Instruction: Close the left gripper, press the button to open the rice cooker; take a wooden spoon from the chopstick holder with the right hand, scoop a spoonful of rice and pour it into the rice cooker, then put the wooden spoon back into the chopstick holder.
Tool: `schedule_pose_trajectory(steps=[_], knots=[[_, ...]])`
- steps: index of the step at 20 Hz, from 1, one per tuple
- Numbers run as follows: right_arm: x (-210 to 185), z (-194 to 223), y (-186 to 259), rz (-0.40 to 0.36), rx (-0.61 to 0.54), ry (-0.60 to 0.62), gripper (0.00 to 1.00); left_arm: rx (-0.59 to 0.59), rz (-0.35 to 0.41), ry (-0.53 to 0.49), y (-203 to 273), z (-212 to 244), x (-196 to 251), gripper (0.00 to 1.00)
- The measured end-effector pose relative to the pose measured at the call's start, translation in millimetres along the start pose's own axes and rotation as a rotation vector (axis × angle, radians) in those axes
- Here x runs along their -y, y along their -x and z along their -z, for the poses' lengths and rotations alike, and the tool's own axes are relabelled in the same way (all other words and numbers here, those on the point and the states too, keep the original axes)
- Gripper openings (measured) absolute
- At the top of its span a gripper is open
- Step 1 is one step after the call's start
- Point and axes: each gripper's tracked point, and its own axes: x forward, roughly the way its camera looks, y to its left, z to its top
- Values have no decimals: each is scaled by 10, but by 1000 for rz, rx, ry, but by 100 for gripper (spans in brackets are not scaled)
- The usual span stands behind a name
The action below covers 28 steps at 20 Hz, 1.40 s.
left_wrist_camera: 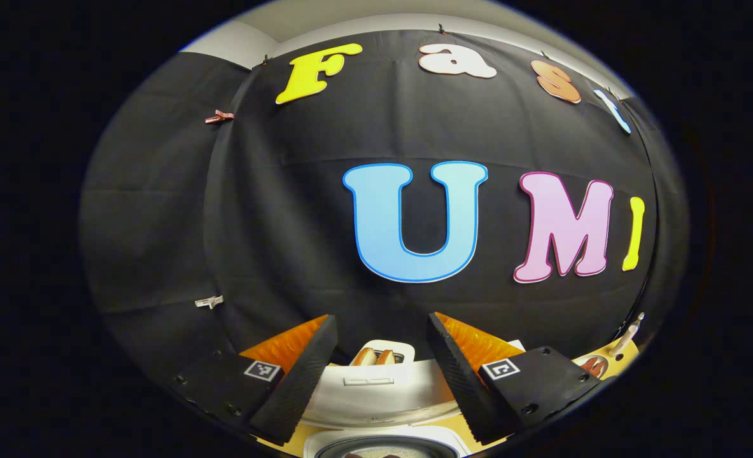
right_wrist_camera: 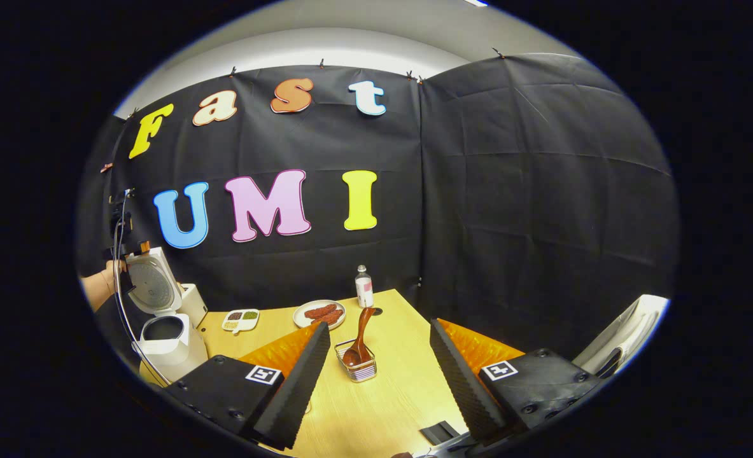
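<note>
- Left gripper view: the left tool (left_wrist_camera: pixel 381 369) is wide open and holds nothing. Its two fingers are black wedges with a ribbed foam face and orange backs.
- Between these fingers, below them, lies the white rice cooker (left_wrist_camera: pixel 376 397), smooth plastic with rounded edges; the dark round pot opening shows at the bottom edge.
- Right gripper view, far left: a hand (right_wrist_camera: pixel 99 283) is beside the raised lid (right_wrist_camera: pixel 153 283) of the rice cooker (right_wrist_camera: pixel 166 346). The lid is open and upright, with a grey round inner plate; the dark pot is open to the top.
- Just behind the cooker stands a small white box (right_wrist_camera: pixel 193 304).
- Next on the light wooden bench (right_wrist_camera: pixel 389 394) is a white divided dish (right_wrist_camera: pixel 240 318) with small portions of grains.
- Then a round plate (right_wrist_camera: pixel 319 313) with reddish sausages, and behind it a small bottle (right_wrist_camera: pixel 364 286) with a white cap.
- The wooden spoon (right_wrist_camera: pixel 360 337), dark brown and smooth, stands tilted in a clear square chopstick holder (right_wrist_camera: pixel 358 366), bowl down.
- The right tool (right_wrist_camera: pixel 379 369) is wide open, empty, well apart from the spoon, which shows between its fingers.
</note>
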Motion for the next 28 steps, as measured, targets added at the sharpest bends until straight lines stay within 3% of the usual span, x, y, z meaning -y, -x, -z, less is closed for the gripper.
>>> schedule_pose_trajectory(steps=[7,14,28], knots=[[-118,-257,-239,-91,32,47,98,-40,-45,21,751,318,100,99],[-256,-222,-377,-201,25,35,98,-124,-68,75,1448,1040,203,99],[-574,48,-314,-301,-14,79,98,-304,-113,62,1848,2083,282,97]])
